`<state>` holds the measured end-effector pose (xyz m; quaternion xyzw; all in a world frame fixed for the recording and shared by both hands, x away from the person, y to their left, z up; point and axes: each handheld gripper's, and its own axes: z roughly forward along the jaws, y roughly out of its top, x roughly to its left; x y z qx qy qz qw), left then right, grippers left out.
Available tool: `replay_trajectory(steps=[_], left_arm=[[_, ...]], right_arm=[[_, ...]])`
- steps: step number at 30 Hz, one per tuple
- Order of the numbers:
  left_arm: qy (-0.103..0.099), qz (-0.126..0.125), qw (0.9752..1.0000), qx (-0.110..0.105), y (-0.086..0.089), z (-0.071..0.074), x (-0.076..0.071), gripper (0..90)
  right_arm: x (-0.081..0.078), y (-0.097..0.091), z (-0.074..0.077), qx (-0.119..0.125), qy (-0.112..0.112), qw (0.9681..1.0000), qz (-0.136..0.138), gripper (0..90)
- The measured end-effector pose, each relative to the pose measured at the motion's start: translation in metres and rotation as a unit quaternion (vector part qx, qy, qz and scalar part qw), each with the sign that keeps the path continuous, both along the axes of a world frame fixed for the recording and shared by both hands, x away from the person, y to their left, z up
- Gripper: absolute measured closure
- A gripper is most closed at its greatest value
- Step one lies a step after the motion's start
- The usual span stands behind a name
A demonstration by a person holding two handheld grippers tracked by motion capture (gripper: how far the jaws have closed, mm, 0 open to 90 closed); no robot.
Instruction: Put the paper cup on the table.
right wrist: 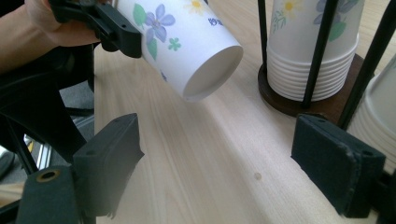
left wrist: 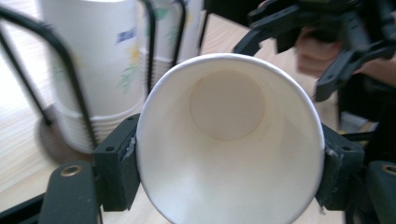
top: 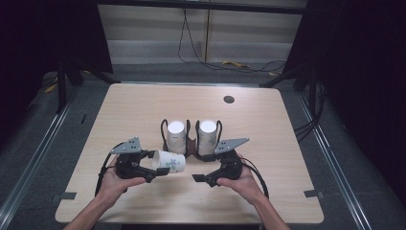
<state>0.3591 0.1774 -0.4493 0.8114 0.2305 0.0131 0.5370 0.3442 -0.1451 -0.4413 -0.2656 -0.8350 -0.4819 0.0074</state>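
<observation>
A recording studio or lab set-up, not a home. Bare light-wood table (top: pixel 143 105) with a round cable hole (top: pixel 229 99), standing on grey carpet (top: pixel 72 124). Black curtains (top: pixel 364 72) hung on both sides, metal floor rails (top: pixel 33 163), loose cables (top: pixel 201 60) trailing along the pale back wall (top: pixel 158 33).

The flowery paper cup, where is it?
In the high view the paper cup lies sideways in the left gripper, just in front of the cup holder.
</observation>
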Motion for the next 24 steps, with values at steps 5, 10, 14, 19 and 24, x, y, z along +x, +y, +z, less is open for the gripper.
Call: replay_trajectory(steps=[5,10,14,19,24], left_arm=[[0.007,0.007,0.9999,0.007,0.006,0.001,0.003,24.6],[0.021,0.027,0.9992,0.022,0.017,0.006,0.008,24.8],[0.017,0.037,0.9988,0.026,0.028,0.01,0.008,24.7],[0.018,0.049,0.998,0.036,0.038,0.015,0.01,24.9],[0.027,0.068,0.9965,0.039,0.046,0.018,0.013,24.8]], right_arm=[[0.001,0.001,-0.002,0.0,0.003,1.0,-0.001,15.6],[0.001,-0.001,-0.001,0.0,0.003,1.0,-0.002,15.3],[0.002,-0.003,-0.002,0.003,0.002,1.0,-0.007,14.4],[0.002,-0.003,-0.001,0.002,0.001,1.0,-0.006,14.5],[0.003,-0.006,-0.001,0.002,0.001,1.0,-0.009,14.5]])
